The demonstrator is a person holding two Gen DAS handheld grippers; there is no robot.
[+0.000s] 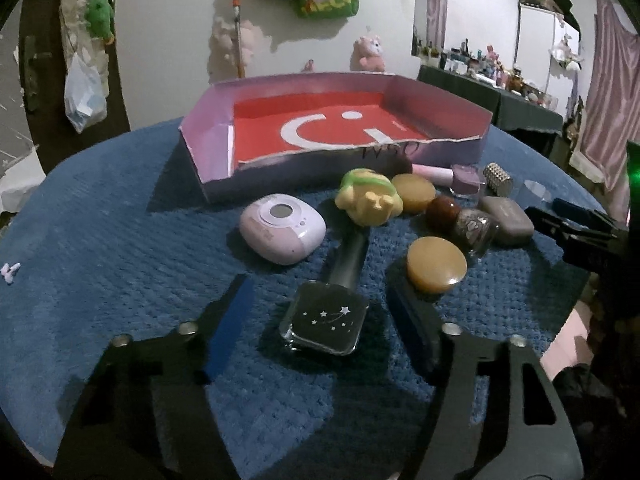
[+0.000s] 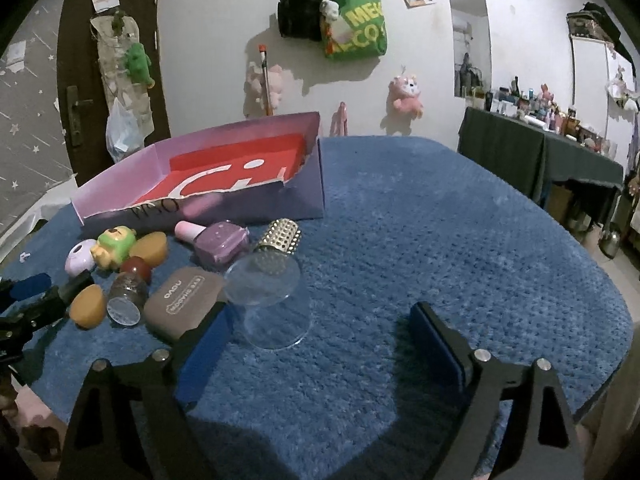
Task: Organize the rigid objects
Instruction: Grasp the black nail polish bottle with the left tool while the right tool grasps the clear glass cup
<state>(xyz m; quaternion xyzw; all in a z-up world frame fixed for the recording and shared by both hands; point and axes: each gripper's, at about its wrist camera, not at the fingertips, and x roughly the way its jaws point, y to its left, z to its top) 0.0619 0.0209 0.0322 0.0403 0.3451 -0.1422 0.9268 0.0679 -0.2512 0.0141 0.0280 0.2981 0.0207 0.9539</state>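
A shallow pink box with a red floor (image 1: 224,148) stands at the back of the blue table; it also shows in the right wrist view (image 2: 168,160). In front lie a pink round device (image 1: 282,228), a yellow-green toy (image 1: 368,198), amber discs (image 1: 436,264), a purple polish bottle (image 2: 222,246), a grey eyeshadow case (image 2: 182,302), a clear cup (image 2: 272,304) and a dark square bottle (image 1: 324,320). My left gripper (image 1: 322,320) is open with the square bottle between its fingers. My right gripper (image 2: 320,332) is open just before the clear cup.
A studded silver cylinder (image 2: 278,236), a glitter bottle (image 2: 126,300) and a red-brown ball (image 1: 442,210) crowd the pile. The blue cloth (image 2: 440,240) stretches to the right. A dark side table with bottles (image 2: 540,152) stands far right.
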